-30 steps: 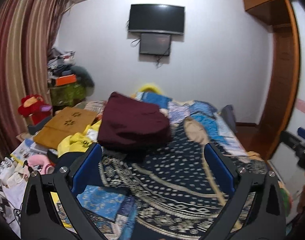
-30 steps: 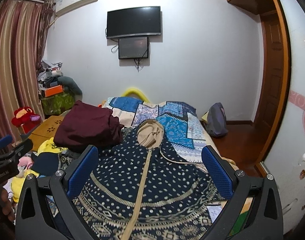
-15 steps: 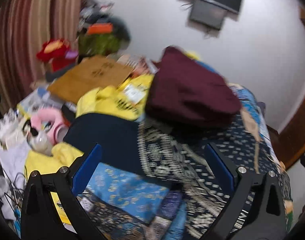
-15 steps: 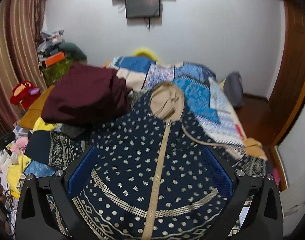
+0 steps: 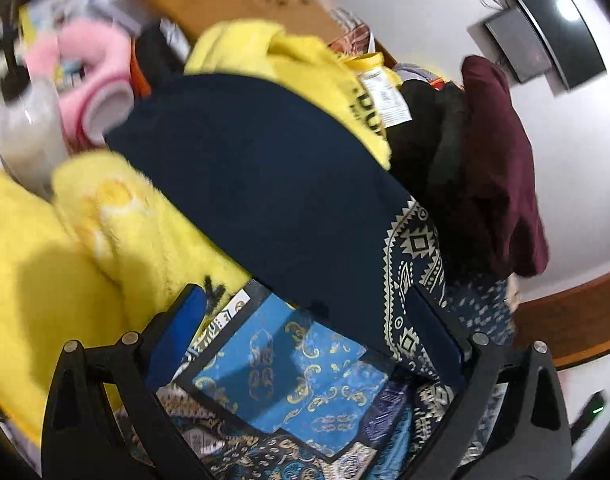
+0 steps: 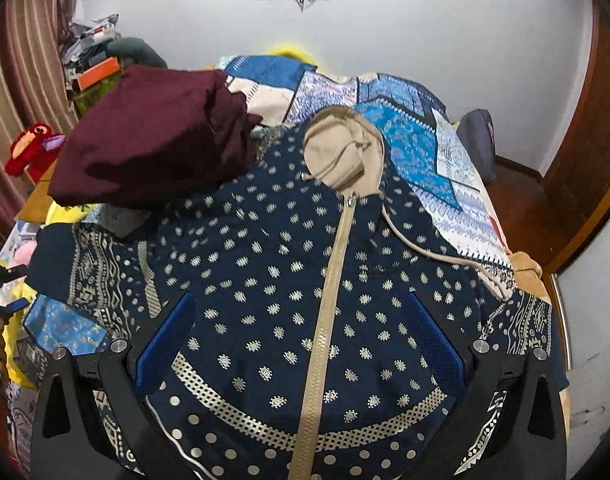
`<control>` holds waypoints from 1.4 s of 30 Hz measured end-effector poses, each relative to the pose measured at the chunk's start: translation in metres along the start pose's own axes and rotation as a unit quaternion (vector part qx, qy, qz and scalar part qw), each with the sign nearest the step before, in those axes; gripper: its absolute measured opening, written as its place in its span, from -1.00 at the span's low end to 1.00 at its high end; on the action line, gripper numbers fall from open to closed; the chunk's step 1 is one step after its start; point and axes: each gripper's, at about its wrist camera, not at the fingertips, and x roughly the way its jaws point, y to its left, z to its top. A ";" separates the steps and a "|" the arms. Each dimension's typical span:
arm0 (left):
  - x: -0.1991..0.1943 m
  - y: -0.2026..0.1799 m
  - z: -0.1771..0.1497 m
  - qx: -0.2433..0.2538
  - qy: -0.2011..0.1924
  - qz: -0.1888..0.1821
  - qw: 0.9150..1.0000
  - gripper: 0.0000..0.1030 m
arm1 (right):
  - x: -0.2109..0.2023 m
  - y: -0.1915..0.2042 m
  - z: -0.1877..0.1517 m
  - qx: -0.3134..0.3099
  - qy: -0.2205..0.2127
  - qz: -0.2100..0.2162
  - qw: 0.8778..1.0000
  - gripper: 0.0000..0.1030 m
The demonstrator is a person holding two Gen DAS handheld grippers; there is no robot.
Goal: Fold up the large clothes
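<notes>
Bedroom: bed, wall television

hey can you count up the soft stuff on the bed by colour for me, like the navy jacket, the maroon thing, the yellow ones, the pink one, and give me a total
Navy: 1, the zip jacket
Maroon: 1, the bundle
Yellow: 2, the shirt and the fuzzy blanket
Pink: 1, the plush
Total: 5

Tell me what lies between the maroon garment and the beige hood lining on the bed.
In the right wrist view, only the navy dotted robe fills the gap between the maroon garment and the beige hood lining; nothing else lies there.
</notes>
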 end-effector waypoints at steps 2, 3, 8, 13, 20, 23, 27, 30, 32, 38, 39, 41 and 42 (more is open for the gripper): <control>0.006 0.007 0.004 -0.009 0.000 -0.017 1.000 0.85 | 0.004 -0.003 -0.001 0.006 0.006 0.000 1.000 0.99; 0.008 0.009 0.006 -0.011 -0.003 -0.021 1.000 0.83 | 0.006 -0.004 -0.001 0.010 0.007 0.001 1.000 0.99; 0.022 0.007 0.021 -0.003 -0.014 -0.006 1.000 0.51 | 0.010 -0.008 -0.002 0.022 0.014 -0.001 1.000 0.99; 0.032 -0.020 0.030 0.081 -0.034 0.130 0.988 -0.34 | 0.002 -0.013 0.000 0.025 0.005 -0.006 1.000 0.99; 0.000 -0.072 0.023 0.179 -0.087 0.207 0.958 -0.90 | -0.022 -0.031 0.001 0.042 -0.012 -0.010 0.999 0.99; -0.034 -0.104 0.020 0.200 -0.122 0.171 0.957 -0.91 | -0.031 -0.039 0.001 0.046 -0.019 -0.004 0.999 0.99; -0.078 -0.156 0.007 0.240 -0.168 0.124 0.948 -0.94 | -0.046 -0.048 0.008 0.044 -0.036 -0.001 0.998 0.99; -0.106 -0.199 -0.007 0.276 -0.191 0.092 0.938 -0.94 | -0.063 -0.055 0.012 0.038 -0.066 -0.005 0.997 0.99; -0.116 -0.227 -0.020 0.298 -0.202 0.074 0.930 -0.94 | -0.075 -0.059 0.014 0.035 -0.086 -0.004 0.996 0.99; -0.121 -0.311 -0.066 0.350 -0.202 0.002 0.915 -0.94 | -0.097 -0.077 0.011 0.038 -0.115 0.000 0.993 0.99; -0.117 -0.325 -0.074 0.358 -0.198 -0.009 0.912 -0.94 | -0.098 -0.080 0.009 0.039 -0.115 0.000 0.993 0.99; -0.103 -0.355 -0.091 0.379 -0.186 -0.025 0.906 -0.94 | -0.101 -0.088 0.005 0.044 -0.113 0.000 0.993 0.99; -0.095 -0.367 -0.100 0.389 -0.179 -0.028 0.903 -0.94 | -0.104 -0.093 0.001 0.049 -0.112 0.004 0.992 0.99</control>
